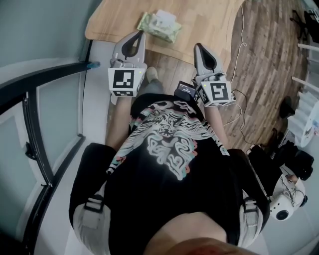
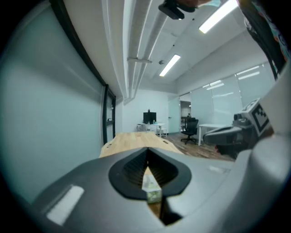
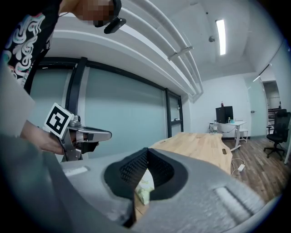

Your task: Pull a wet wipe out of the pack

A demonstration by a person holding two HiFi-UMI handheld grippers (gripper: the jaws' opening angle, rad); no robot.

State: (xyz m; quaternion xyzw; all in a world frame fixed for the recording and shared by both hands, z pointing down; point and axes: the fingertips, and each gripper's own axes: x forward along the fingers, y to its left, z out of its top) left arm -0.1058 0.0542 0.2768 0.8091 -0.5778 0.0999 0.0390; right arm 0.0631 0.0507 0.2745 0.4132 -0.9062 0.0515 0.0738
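The wet wipe pack (image 1: 159, 25) is pale green with a white wipe bunched on top. It lies near the front edge of the wooden table (image 1: 209, 15). My left gripper (image 1: 141, 34) is held level just short of the pack, its jaws shut and empty. My right gripper (image 1: 198, 46) hangs over the table's edge to the right of the pack, also shut on nothing. In the left gripper view the pack (image 2: 151, 188) shows through the opening below the closed tips of the left gripper (image 2: 147, 149). The right gripper view shows the pack (image 3: 144, 189) the same way under the right gripper (image 3: 148, 149).
A frosted glass wall with dark frames (image 1: 45, 74) runs along the left. A white cable (image 1: 242, 50) trails over the wood floor right of the table. Bags and a white device (image 1: 281, 209) sit at the lower right. A desk and an office chair (image 2: 190, 129) stand far off.
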